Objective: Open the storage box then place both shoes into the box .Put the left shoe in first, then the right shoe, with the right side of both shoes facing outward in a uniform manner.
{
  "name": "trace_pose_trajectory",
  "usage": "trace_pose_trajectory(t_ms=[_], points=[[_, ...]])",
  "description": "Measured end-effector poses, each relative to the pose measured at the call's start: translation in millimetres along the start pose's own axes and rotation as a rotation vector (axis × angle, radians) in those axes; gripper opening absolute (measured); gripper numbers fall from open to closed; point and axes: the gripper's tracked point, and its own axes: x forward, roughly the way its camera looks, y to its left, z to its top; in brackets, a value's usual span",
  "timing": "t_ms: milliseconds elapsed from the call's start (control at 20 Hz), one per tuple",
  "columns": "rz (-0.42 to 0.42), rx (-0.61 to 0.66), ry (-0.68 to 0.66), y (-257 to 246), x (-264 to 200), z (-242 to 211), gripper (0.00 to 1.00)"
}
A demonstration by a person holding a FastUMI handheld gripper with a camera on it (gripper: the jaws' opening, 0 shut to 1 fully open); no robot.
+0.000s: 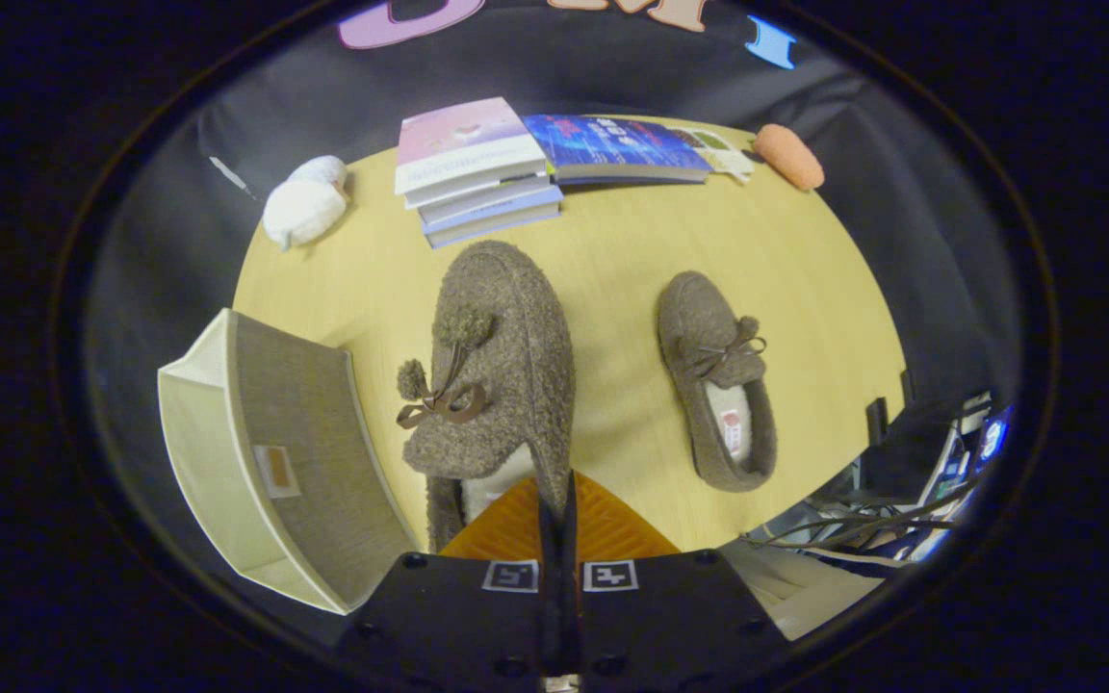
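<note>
Two brown fuzzy bow-tied slippers: near slipper [497, 366] lifted, its heel rim pinched between clenched jaws of gripper [557, 510]; second slipper [720, 385] lies on pale wooden surface [612, 260]. Open beige fabric box [275, 462] just beside.

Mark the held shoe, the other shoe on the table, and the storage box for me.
Held shoe [506, 318], gripper view: fuzzy upper, ahead of the gripper [556, 500].
Other shoe [699, 318], gripper view: toe area.
Storage box [309, 423], gripper view: brown outer wall.
</note>
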Motion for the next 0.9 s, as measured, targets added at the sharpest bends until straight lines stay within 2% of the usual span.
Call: trace_pose_trajectory(t_ms=[250, 450, 600, 900], points=[[-0.049, -0.009, -0.049, 42.8, -81.1, 7.4, 0.03], [0.039, -0.046, -0.050, 124.0, -111.8, -6.2, 0.03], [0.115, -0.088, -0.021, 178.5, -103.4, -32.6, 0.03], [0.117, -0.186, 0.036, 233.0, -60.4, -70.2, 0.04]])
